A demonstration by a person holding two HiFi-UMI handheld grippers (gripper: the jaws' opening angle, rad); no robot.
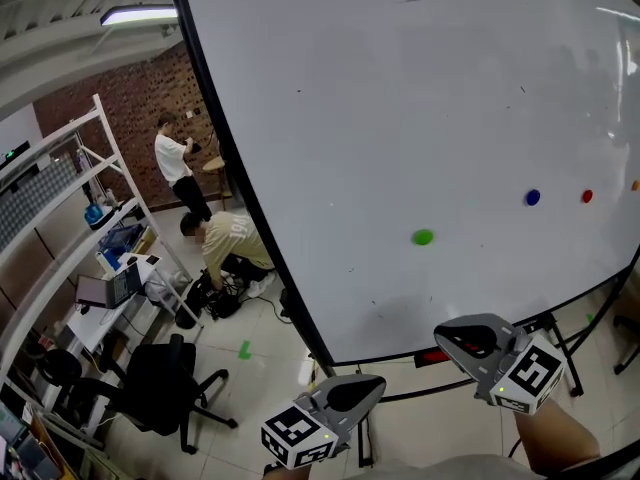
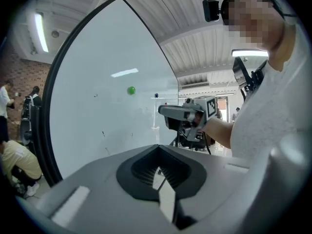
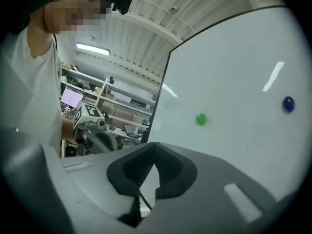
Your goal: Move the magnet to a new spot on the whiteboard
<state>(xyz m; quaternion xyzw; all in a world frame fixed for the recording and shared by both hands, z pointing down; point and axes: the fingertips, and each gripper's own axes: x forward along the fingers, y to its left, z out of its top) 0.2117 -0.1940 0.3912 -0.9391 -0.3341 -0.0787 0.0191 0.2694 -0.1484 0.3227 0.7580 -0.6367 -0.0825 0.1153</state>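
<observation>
Left gripper [image 1: 372,384] below whiteboard [image 1: 400,118], brick wall [image 1: 120,108]

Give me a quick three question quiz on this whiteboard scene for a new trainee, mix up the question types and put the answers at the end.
1. True or false: in the head view, the green magnet sits on the whiteboard to the left of the blue magnet.
2. The right tool holds: A a magnet, B a marker, C nothing.
3. What colour is the magnet just right of the blue one?
Key: 1 true; 2 C, its jaws are shut on nothing; 3 red, the red magnet.
</observation>
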